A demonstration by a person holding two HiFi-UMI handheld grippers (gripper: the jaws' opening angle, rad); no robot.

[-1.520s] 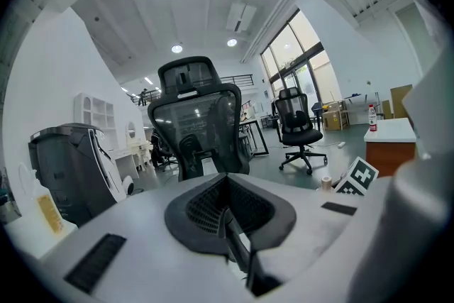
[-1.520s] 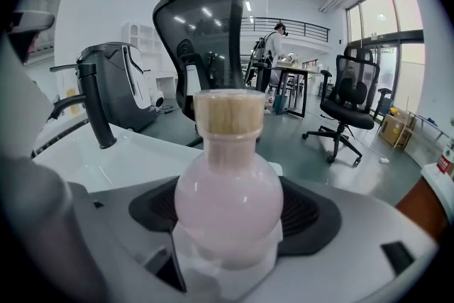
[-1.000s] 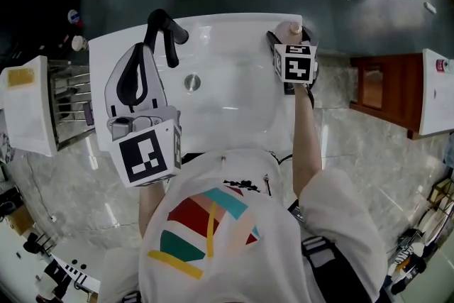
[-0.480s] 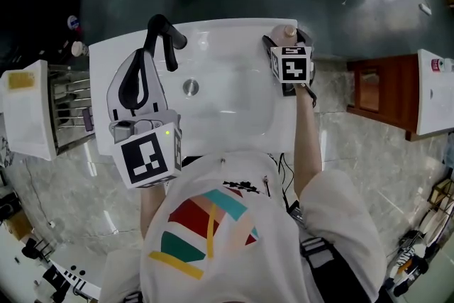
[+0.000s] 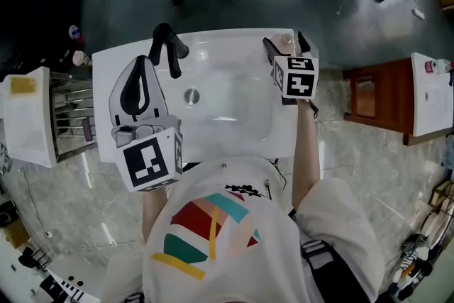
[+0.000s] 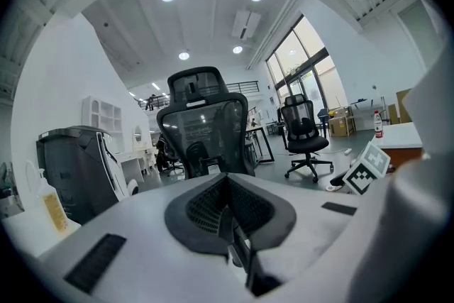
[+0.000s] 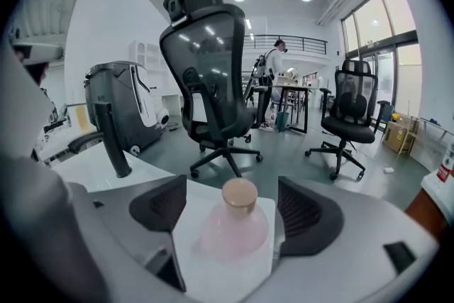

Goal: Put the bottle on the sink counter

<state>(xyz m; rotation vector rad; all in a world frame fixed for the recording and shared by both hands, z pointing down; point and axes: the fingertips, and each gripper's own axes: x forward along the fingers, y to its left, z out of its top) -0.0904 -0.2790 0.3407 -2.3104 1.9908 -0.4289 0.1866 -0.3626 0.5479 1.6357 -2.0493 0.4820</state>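
1. White counter (image 5: 284, 128) carries a basin (image 5: 227, 113) with a round drain (image 5: 191, 96). A black faucet (image 5: 169, 47) stands at the basin's far rim.
2. Right tool (image 5: 286, 46) (image 7: 233, 195): the jaws stand wide, one on each side of the bottle (image 5: 286, 41) (image 7: 236, 223). The dark pads lie against its two flanks, so the tool grips the bottle.
3. Bottle: pale pink body, tan cap, upright. It sits between the right tool's jaws, just ahead of that tool's marker cube (image 5: 296, 76), over the counter's far right corner. The base is hidden, so contact with the counter cannot be told.
4. Faucet position: left of the right tool, across the basin.
5. Left tool (image 5: 144, 60) (image 6: 228, 184): the jaws are closed against each other with nothing between them. The tool is held over the left part of the counter, and the faucet stands just ahead and right of its tip.
6. Tool spacing: well apart, with the basin between them.
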